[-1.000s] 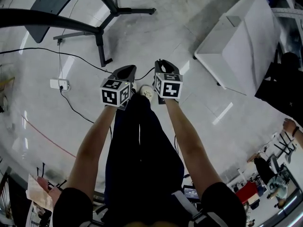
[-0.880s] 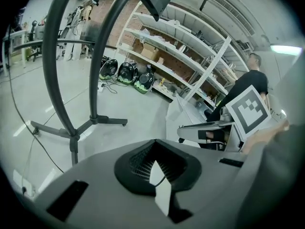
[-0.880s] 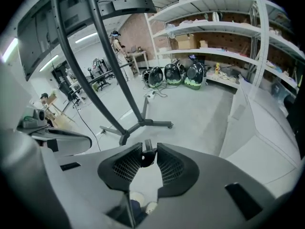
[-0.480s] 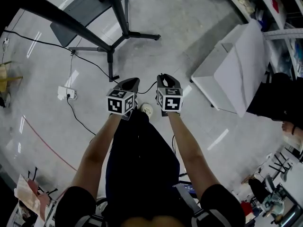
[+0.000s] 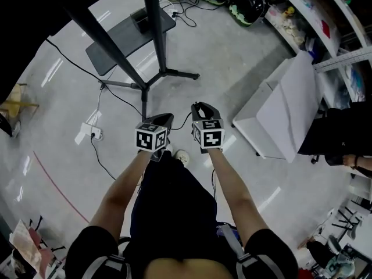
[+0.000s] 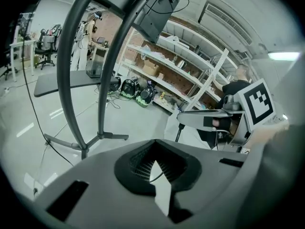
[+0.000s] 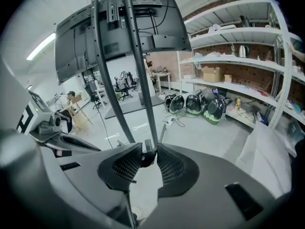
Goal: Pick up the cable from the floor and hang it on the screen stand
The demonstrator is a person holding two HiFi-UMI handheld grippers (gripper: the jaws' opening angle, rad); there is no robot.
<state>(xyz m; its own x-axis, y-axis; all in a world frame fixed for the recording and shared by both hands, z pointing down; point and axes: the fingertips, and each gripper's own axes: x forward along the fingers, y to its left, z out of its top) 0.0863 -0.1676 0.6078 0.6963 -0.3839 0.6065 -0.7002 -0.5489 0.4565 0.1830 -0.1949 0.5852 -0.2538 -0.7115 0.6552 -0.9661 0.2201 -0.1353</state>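
Note:
In the head view a thin black cable [image 5: 182,121] sags between my two grippers, which are held side by side in front of the person's body. My left gripper [image 5: 166,118] is shut on the cable, and the thin strand [image 6: 152,176] shows in the gap below its closed pads. My right gripper [image 5: 200,106] is shut on a thicker black part of the cable [image 7: 143,158], pinched between its ribbed pads. The screen stand [image 5: 153,34] rises ahead and to the left on splayed legs. Its dark screen [image 7: 119,30] looms above the right gripper [image 7: 144,154].
A white box-like table [image 5: 278,110] stands to the right. A white power strip [image 5: 92,134] with a black lead lies on the floor at left. A grey platform [image 5: 129,37] sits behind the stand. Shelving with helmets [image 5: 246,6] lines the far side. A person [image 5: 343,133] stands at the right edge.
Both grippers have risen with the cable still between them. The floor looks farther away, and the stand's legs and pole have come nearer the middle of the head view.

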